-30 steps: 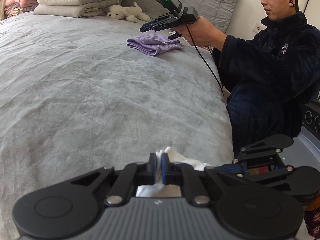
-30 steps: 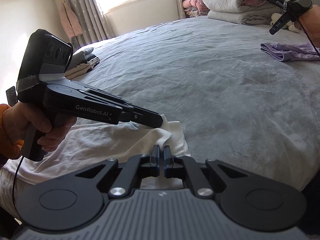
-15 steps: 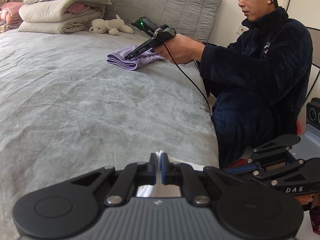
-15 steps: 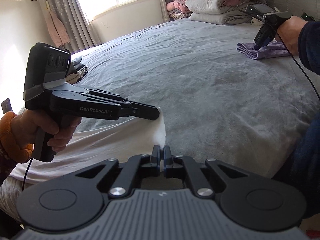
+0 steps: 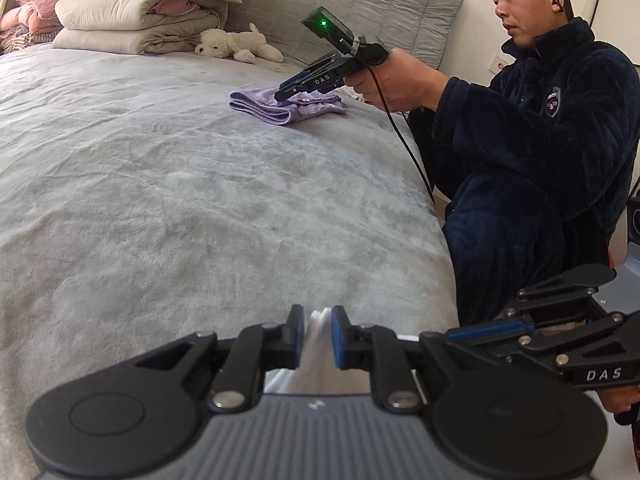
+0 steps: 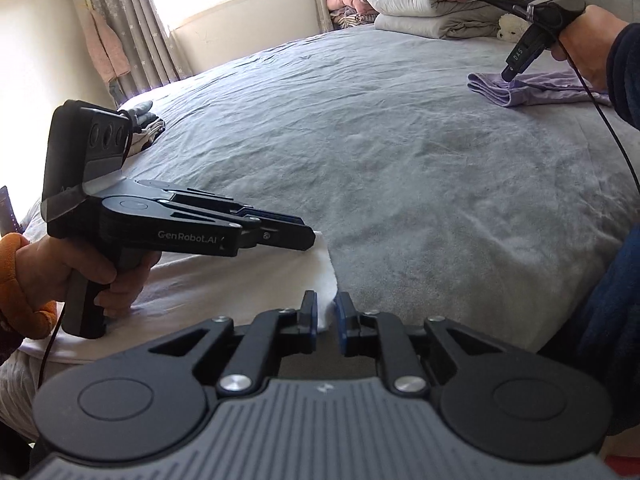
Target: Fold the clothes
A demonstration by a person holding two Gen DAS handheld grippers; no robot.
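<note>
We are opening both grippers, left (image 5: 314, 334) and right (image 6: 326, 318), jaws parting to drop the cloth (image 6: 224, 280) edge flat on the bed (image 6: 400, 160).

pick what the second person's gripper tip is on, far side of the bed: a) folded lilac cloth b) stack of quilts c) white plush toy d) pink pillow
a, the second person's gripper has its tip down on the folded lilac cloth; the plush toy lies apart behind it.

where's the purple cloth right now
The purple cloth lies folded on the far right of the grey bed in the left wrist view, near the plush dog, under the tip of another person's gripper.
</note>
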